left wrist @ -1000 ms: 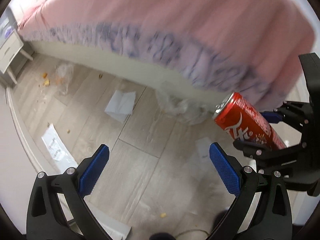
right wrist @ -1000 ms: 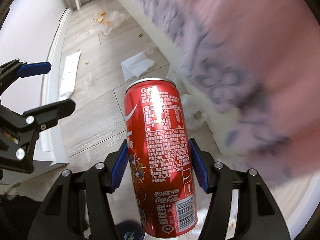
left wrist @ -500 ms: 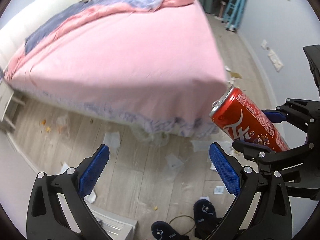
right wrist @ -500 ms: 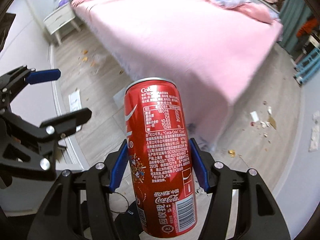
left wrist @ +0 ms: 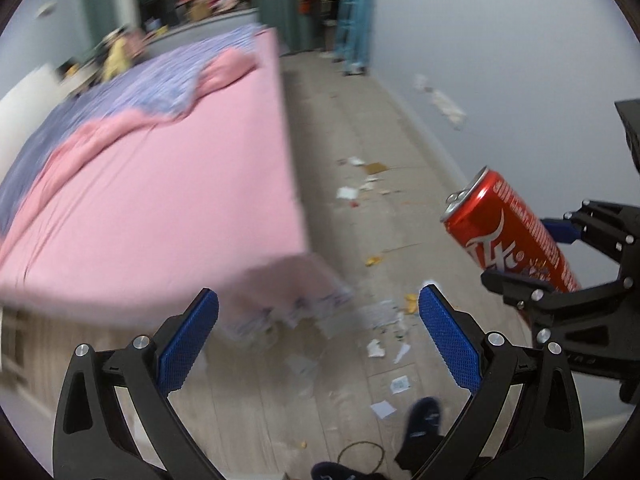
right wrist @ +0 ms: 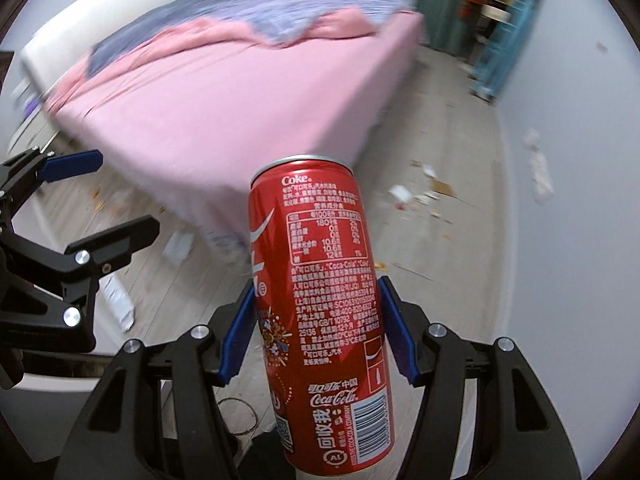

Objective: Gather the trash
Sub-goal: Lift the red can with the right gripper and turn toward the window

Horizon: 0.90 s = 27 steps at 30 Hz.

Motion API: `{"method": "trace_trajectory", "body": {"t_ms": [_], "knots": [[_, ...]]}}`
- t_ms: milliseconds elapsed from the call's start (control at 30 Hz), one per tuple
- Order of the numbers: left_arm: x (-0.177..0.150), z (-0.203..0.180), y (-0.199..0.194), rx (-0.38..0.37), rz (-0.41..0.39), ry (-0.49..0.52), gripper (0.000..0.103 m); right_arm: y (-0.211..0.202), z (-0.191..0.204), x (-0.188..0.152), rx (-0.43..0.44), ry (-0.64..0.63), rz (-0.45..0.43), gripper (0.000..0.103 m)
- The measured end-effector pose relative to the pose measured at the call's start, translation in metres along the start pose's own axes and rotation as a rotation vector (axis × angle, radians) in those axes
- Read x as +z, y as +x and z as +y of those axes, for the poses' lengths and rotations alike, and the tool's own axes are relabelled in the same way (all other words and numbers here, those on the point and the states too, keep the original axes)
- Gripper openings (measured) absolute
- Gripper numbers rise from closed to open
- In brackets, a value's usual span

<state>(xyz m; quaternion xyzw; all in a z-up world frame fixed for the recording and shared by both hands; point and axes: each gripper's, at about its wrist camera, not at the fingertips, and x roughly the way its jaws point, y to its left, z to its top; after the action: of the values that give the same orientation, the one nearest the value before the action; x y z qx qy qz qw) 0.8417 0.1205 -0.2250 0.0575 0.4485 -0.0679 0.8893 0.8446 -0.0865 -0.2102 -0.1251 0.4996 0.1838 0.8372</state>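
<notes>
The Coca-Cola can (right wrist: 320, 304) sits upright between the fingers of the right gripper (right wrist: 316, 332), pinched at its lower middle by the two blue pads (right wrist: 394, 334), with its top rim well beyond the fingertips and its barcoded base hanging back toward the camera. The grip is on a smooth, round wall, so the likeliest failure is the can sliding or pivoting between the pads if the hand swings fast; both views are smeared, which suggests quick travel. An opened can may also hold a little liquid, and tilting it further forward could spill that onto the floor (left wrist: 360, 128). A squeeze any harder might dent the thin wall and loosen the hold.

The left gripper (left wrist: 318, 328) has its fingers spread wide with nothing between them, only floor beyond. It angles downward over the corner of the pink bed (left wrist: 180, 184), and the right gripper stands just to its right, carrying the can tilted up and to the left in that view. Paper scraps (left wrist: 376, 348) lie on the floor past the left fingertips, and more near the wall; a dark slipper (left wrist: 420, 424) shows below the fingers. No bin is visible, so where the can should go I cannot tell.
</notes>
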Motion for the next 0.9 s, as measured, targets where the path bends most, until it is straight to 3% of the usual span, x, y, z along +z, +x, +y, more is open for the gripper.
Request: {"method": "trace_trajectory", "body": {"t_ms": [200,367,633,900], "knots": [[0.049,-0.075,0.002,-0.084,-0.04,0.139,0.097,-0.026,-0.073,-0.012,-0.075,0.139,-0.017,0.056],[0.083,-0.129,0.009,-0.108,-0.054,0.191,0.097,-0.037,-0.129,-0.02,-0.096,0.213,-0.032,0.056],[0.127,-0.205,0.02,-0.075,-0.022,0.181,0.097,-0.056,-0.214,-0.031,-0.1,0.292,-0.049,0.056],[0.19,-0.263,0.022,-0.088,-0.038,0.143,0.097,-0.089,-0.283,-0.013,-0.169,0.346,-0.105,0.056]]}}
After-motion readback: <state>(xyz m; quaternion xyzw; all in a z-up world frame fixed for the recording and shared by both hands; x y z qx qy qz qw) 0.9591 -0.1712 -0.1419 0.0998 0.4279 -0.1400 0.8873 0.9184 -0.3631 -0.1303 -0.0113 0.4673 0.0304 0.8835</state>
